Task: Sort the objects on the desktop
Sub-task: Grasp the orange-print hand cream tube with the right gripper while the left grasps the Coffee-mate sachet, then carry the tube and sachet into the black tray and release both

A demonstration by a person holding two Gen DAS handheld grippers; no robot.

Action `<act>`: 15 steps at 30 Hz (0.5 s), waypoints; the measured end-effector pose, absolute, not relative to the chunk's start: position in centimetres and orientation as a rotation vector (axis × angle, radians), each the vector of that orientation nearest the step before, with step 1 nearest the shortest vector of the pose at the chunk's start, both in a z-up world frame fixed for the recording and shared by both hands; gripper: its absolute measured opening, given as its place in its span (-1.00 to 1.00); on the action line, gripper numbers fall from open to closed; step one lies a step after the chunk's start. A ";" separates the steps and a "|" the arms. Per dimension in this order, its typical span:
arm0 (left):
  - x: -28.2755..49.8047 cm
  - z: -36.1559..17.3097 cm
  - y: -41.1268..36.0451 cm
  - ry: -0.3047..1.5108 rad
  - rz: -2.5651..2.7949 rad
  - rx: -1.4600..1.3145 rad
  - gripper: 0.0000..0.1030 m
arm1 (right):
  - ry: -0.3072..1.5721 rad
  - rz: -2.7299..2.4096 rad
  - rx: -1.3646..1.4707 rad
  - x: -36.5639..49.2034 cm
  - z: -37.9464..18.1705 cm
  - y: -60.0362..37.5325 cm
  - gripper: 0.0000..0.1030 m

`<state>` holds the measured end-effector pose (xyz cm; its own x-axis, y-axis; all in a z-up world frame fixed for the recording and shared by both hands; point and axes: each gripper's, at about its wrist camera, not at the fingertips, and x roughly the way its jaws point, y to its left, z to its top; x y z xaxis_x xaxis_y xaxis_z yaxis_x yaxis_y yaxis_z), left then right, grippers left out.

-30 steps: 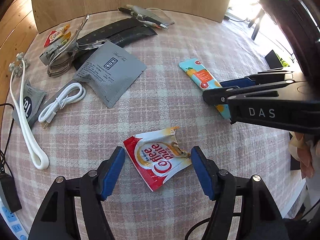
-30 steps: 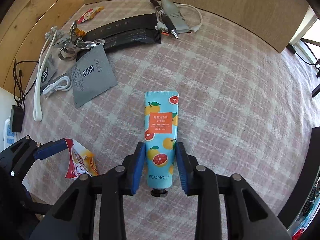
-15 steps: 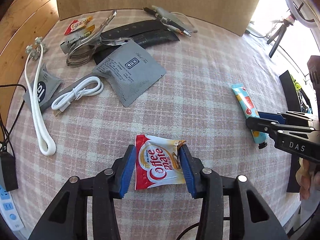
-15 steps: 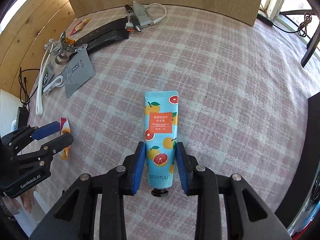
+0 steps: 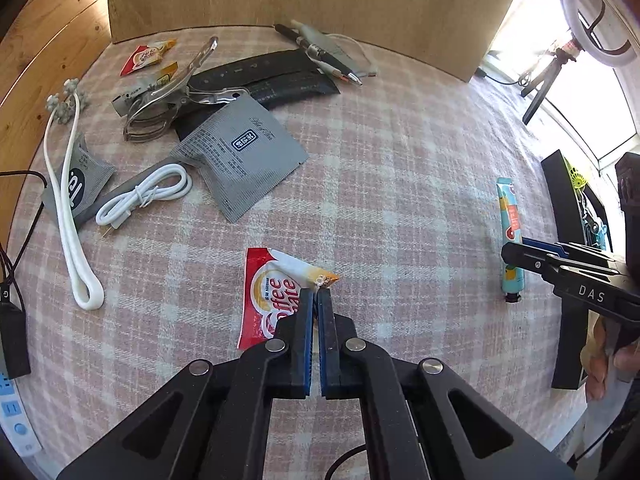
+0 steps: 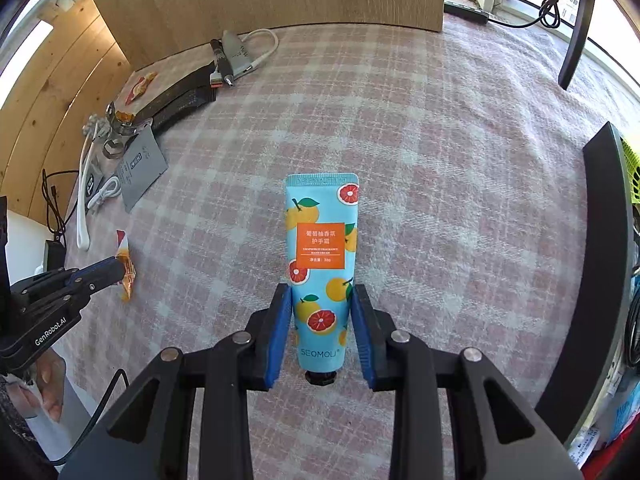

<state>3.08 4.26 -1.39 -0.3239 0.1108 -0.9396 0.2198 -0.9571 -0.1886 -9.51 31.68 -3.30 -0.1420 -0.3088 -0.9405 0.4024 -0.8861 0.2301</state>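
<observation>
Blue pads of the left tool [image 5: 317,300] are pinched together on the folded edge of the sachet [image 5: 272,296], crumpling it, probably to lift thin foil off the tabletop [image 5: 400,200]. Right tool [image 6: 322,320] clamps the tube [image 6: 322,240] near its cap, body pointing forward, clear of the cloth for carrying. Cables and grey packets sit grouped at the far left.
</observation>
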 end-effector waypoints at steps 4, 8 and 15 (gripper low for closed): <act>3.1 0.5 5.2 0.418 -2.512 1.768 -0.97 | 0.087 -2.089 1.650 -9.9 -1.8 32.1 -0.43; 1.4 1.9 8.9 0.354 -2.597 1.770 -0.97 | 0.066 -2.118 1.627 -10.7 -0.6 32.1 -0.43; -3.8 4.6 18.3 0.203 -2.803 1.829 -0.97 | -0.003 -2.218 1.608 -11.3 2.4 37.0 -0.43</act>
<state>-3.83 18.26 4.64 -0.3891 0.2408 -0.8892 -0.1103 -0.9705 -0.2145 -11.29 37.02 2.40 -0.2586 -0.3183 -0.9120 0.3157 -0.9202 0.2316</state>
